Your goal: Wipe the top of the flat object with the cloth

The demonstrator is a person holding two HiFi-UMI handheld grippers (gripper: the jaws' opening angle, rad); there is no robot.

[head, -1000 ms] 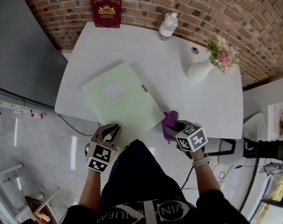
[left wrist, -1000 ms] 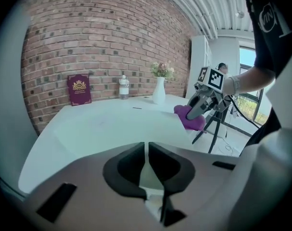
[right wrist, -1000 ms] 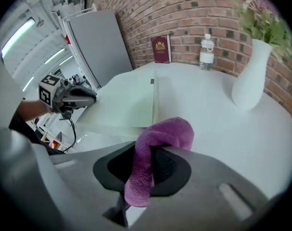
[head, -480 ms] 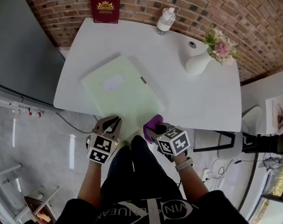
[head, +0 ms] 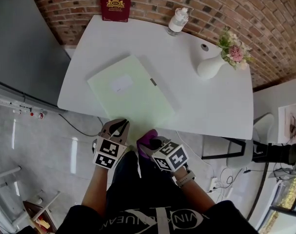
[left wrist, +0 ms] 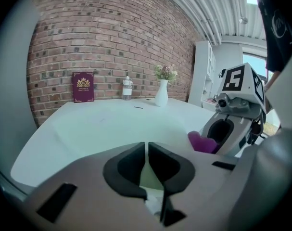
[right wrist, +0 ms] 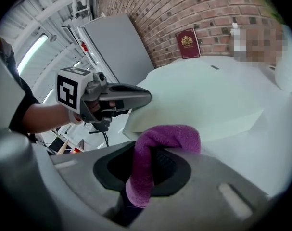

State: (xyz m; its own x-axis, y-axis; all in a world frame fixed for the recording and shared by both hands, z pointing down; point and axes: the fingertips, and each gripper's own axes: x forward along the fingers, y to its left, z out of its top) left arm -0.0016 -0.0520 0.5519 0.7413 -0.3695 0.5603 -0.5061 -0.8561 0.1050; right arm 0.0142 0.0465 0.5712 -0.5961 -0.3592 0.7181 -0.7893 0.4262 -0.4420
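Note:
A pale green flat folder (head: pixel 130 94) lies slanted on the white table (head: pixel 206 101). Its near corner reaches the table's front edge. My left gripper (head: pixel 120 127) is shut there, with a strip of the green folder (left wrist: pixel 148 176) showing between its fingers. The right gripper view shows that left gripper (right wrist: pixel 136 95) at the folder's (right wrist: pixel 203 105) corner. My right gripper (head: pixel 148 141) is shut on a purple cloth (head: pixel 147 139), which bulges over its jaws (right wrist: pixel 165 138). It hangs just off the table's front edge, close to the right of the left gripper, beside the folder's near corner.
At the back of the table stand a red book (head: pixel 115 5) against the brick wall, a clear bottle (head: pixel 178 22) and a white vase of flowers (head: pixel 211 65). A grey cabinet (head: pixel 21 43) flanks the left side. A chair (head: pixel 245 155) stands at the right.
My right gripper has carried the purple cloth leftward along the table's front edge, from right of the folder to beside the left gripper. The left gripper has kept its place.

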